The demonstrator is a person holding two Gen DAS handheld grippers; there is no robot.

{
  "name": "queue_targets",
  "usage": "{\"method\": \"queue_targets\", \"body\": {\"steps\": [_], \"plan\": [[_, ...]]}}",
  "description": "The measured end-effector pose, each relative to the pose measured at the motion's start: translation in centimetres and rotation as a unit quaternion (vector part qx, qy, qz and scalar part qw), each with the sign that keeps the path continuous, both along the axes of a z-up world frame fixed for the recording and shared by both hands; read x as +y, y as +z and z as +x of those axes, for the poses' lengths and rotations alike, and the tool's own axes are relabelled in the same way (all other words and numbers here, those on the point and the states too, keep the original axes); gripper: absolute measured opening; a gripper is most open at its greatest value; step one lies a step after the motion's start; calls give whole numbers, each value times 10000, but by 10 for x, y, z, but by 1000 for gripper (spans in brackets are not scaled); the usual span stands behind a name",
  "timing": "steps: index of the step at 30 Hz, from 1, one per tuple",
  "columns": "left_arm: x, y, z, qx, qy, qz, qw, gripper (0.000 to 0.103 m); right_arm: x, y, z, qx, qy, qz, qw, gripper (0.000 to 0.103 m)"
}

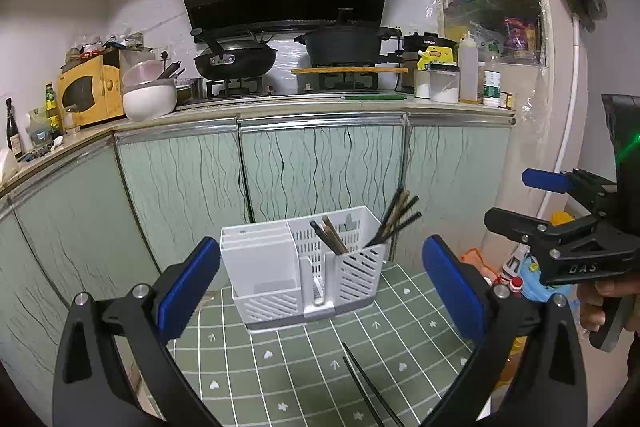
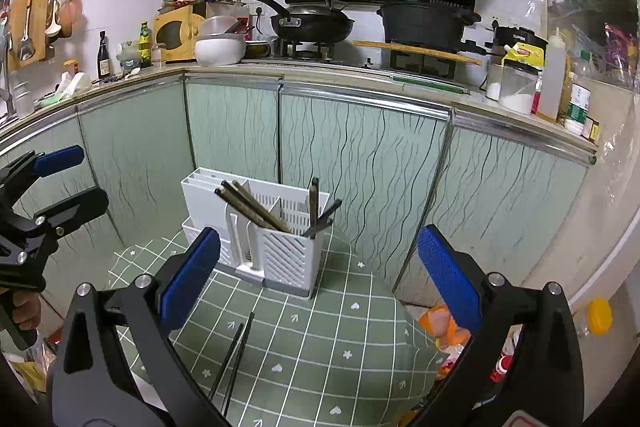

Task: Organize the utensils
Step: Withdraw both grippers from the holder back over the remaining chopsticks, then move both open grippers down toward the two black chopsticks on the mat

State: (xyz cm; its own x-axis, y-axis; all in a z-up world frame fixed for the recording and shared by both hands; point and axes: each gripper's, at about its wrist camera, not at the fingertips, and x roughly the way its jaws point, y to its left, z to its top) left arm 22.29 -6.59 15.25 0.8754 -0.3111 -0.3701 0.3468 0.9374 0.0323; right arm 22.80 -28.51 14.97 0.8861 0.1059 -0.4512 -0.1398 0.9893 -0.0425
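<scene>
On green cloth [image 2: 320, 327], chopsticks [image 2: 236, 355] below w/ left pad of right tool [image 2: 320, 275], both tools released, empty.

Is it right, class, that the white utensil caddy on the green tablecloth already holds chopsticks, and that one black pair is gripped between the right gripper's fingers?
Not quite. The black pair is not gripped: it lies loose on the green tablecloth, and the right gripper is open and empty, as the right wrist view shows. The white utensil caddy does hold chopsticks.
</scene>
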Motion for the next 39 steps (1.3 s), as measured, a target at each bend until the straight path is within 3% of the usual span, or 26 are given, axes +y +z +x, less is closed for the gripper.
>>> {"method": "queue_targets", "body": {"steps": [13, 23, 39], "plan": [[8, -40, -41, 89, -43, 104, 9999, 98, 4, -36, -31, 86, -53, -207, 9997, 95], [7, -73, -52, 191, -11, 270, 9995, 98, 13, -68, -47, 190, -13, -482, 9987, 95], [14, -132, -60, 598, 196, 352, 9974, 98, 7, -123, -59, 525, -55, -319, 9981, 95]]}}
